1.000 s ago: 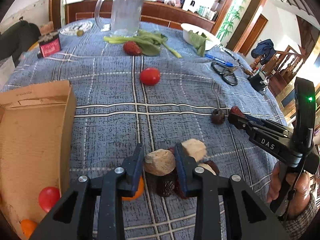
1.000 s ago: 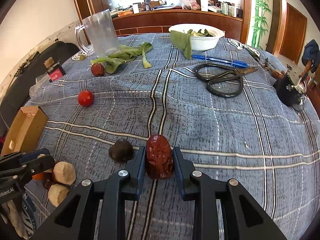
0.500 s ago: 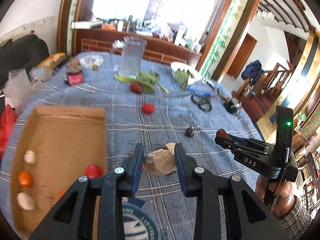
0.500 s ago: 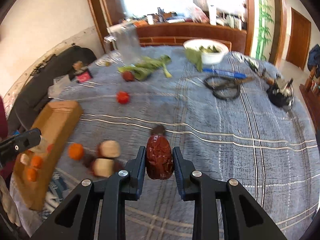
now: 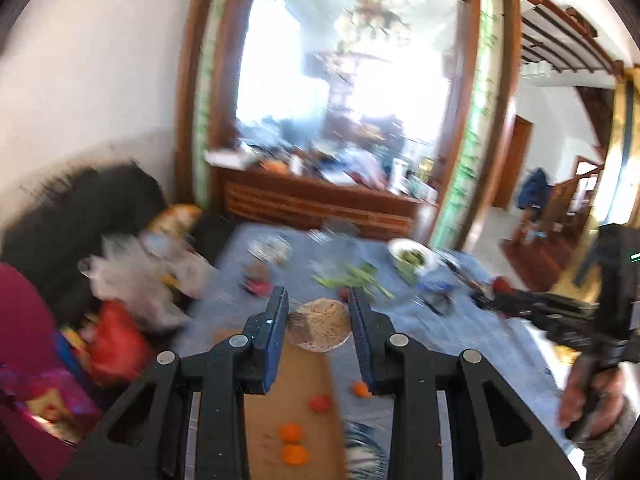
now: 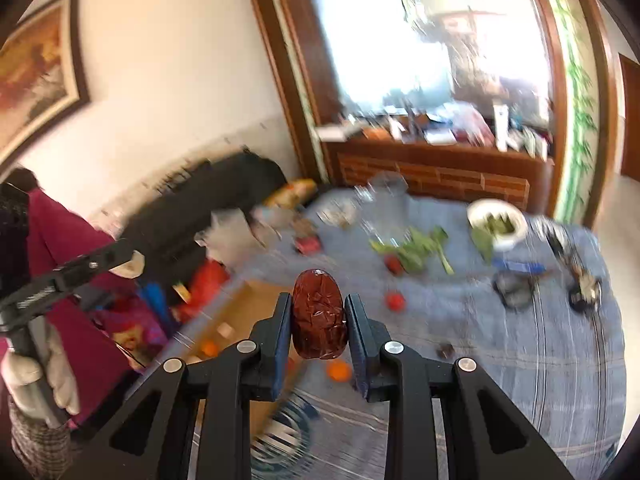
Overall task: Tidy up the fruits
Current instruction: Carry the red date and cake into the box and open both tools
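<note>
My left gripper (image 5: 319,320) is shut on a tan, rough round fruit (image 5: 320,325) and holds it high above the cardboard box (image 5: 292,400), which holds orange fruits (image 5: 291,432) and a red one (image 5: 320,403). My right gripper (image 6: 318,326) is shut on a wrinkled dark red date (image 6: 319,314), high above the table near the box (image 6: 240,316). An orange fruit (image 6: 338,370) and a red tomato (image 6: 395,301) lie on the blue cloth. Both views are motion blurred.
On the blue checked tablecloth (image 6: 520,352) lie leafy greens (image 6: 416,246), a white bowl (image 6: 498,222), scissors (image 6: 514,288), a glass pitcher (image 6: 384,196) and a dark fruit (image 6: 444,351). A black sofa with bags (image 5: 120,272) stands left of the table.
Both grippers have risen well above the table with their fruits and swung left over the cardboard box. The views tilted up toward the room.
</note>
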`<state>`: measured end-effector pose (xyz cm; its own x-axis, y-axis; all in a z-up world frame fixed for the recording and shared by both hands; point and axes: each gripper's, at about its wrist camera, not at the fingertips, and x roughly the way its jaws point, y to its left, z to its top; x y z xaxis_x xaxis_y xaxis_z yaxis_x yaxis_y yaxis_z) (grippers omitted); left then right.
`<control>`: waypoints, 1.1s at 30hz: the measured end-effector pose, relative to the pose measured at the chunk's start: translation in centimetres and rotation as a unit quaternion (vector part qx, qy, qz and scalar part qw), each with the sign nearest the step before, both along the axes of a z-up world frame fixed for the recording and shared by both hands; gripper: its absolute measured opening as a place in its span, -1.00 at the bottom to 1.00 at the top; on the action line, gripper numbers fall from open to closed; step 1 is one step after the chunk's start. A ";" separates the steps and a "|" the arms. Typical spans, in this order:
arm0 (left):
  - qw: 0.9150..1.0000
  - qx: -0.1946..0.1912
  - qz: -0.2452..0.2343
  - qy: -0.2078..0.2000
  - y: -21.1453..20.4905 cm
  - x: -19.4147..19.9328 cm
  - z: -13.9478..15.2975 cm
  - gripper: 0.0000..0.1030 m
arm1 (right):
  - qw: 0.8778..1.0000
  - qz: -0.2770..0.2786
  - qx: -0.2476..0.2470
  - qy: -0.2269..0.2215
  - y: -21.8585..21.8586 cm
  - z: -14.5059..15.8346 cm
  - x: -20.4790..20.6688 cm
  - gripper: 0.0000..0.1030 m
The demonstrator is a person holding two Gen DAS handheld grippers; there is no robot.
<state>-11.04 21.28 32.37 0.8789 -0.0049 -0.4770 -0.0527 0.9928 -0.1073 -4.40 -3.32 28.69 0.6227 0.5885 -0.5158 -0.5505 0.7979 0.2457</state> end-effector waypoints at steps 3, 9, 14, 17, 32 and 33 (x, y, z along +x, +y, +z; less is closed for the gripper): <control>0.998 0.048 0.046 -0.005 2.0 -0.1 2.9 -0.41 | 1.000 0.015 0.008 -0.013 2.0 3.6 0.0 -0.44; 0.995 0.063 0.082 0.003 4.8 0.3 2.6 -0.41 | 0.999 0.049 0.006 0.006 7.7 4.8 1.7 -0.44; 0.996 0.046 0.075 0.035 5.5 1.9 -3.5 -0.41 | 0.996 0.079 -0.009 0.030 11.9 -0.4 2.9 -0.44; 0.995 0.029 0.065 0.067 5.6 3.8 -7.7 -0.41 | 0.994 0.089 -0.040 0.038 14.6 -5.6 3.1 -0.44; 0.968 -0.075 0.066 0.230 10.4 14.4 -27.1 -0.41 | 0.976 0.112 -0.105 0.153 20.9 -22.6 8.1 -0.43; 0.965 -0.080 0.068 0.238 10.7 14.8 -27.9 -0.41 | 0.974 0.112 -0.113 0.158 21.3 -23.3 8.6 -0.43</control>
